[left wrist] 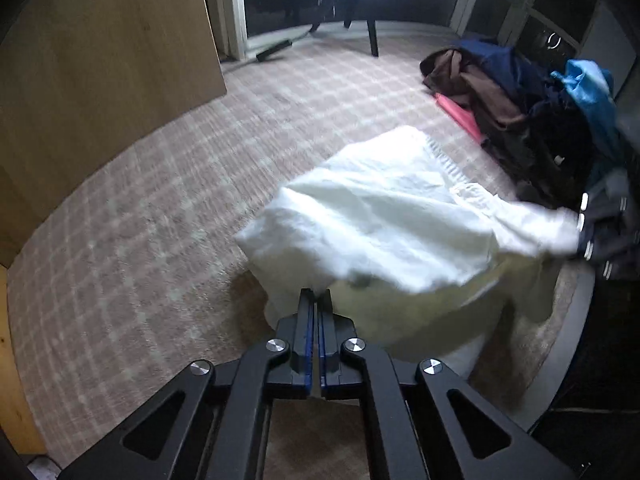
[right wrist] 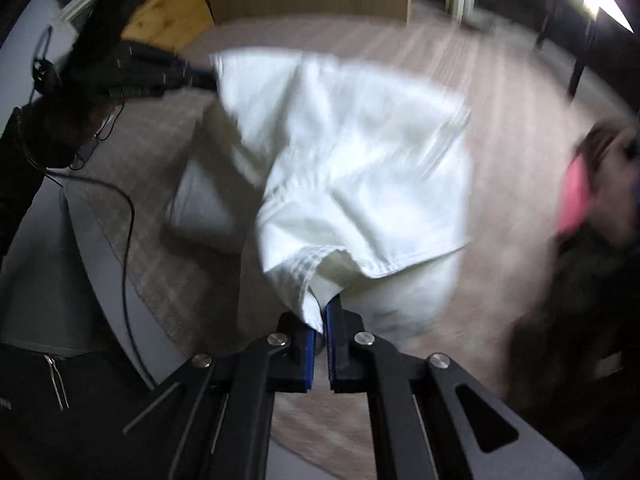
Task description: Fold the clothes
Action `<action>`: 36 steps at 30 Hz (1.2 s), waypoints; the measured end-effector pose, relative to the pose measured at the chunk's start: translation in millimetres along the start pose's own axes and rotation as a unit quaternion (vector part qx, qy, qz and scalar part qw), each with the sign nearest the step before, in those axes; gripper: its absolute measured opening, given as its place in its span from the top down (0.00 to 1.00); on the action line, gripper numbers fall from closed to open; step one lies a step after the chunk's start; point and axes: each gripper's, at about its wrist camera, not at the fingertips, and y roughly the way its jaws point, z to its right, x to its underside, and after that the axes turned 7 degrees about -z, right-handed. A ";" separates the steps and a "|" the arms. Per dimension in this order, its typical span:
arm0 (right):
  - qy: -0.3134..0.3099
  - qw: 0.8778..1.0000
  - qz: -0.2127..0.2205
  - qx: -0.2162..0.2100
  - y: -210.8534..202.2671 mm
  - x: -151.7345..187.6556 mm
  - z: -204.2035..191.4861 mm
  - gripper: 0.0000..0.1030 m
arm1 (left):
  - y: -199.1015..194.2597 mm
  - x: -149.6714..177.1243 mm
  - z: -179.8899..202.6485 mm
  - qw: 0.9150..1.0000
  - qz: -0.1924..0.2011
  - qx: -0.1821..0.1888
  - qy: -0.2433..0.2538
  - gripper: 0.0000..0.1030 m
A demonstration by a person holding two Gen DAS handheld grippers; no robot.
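White cloth (left wrist: 384, 216) hangs in the air between my two grippers above a checked carpet (left wrist: 140, 220), its lower part sagging toward the floor. My left gripper (left wrist: 316, 296) has its blue-lined fingers pressed together on one edge of the cloth; my right gripper (right wrist: 325, 312) pinches a hemmed corner (right wrist: 320, 276), its fingers nearly closed on the fabric. In the right wrist view the cloth (right wrist: 352, 152) stretches away to the left gripper (right wrist: 200, 78) at its far corner, much of it blurred. A heap of dark clothes (left wrist: 520, 104), brown, navy and blue, lies on the carpet to my right, with something pink (left wrist: 460, 116) beside it. A wooden panel (left wrist: 100, 60) stands to the left. No writing or labels can be read.
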 end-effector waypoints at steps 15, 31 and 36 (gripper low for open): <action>-0.031 0.996 -0.004 0.079 -12.6 8.8 3.3 0.96 | -31.6 3.4 22.0 0.998 0.045 0.030 0.021 1.00; -0.001 1.000 0.005 0.011 -85.5 -1.2 40.6 0.80 | 0.4 -7.8 -3.7 0.996 -0.004 0.080 0.024 1.00; -0.025 0.996 0.080 0.014 -79.3 -78.5 30.6 0.75 | 0.9 -52.7 -19.9 0.995 0.048 0.085 -0.003 0.99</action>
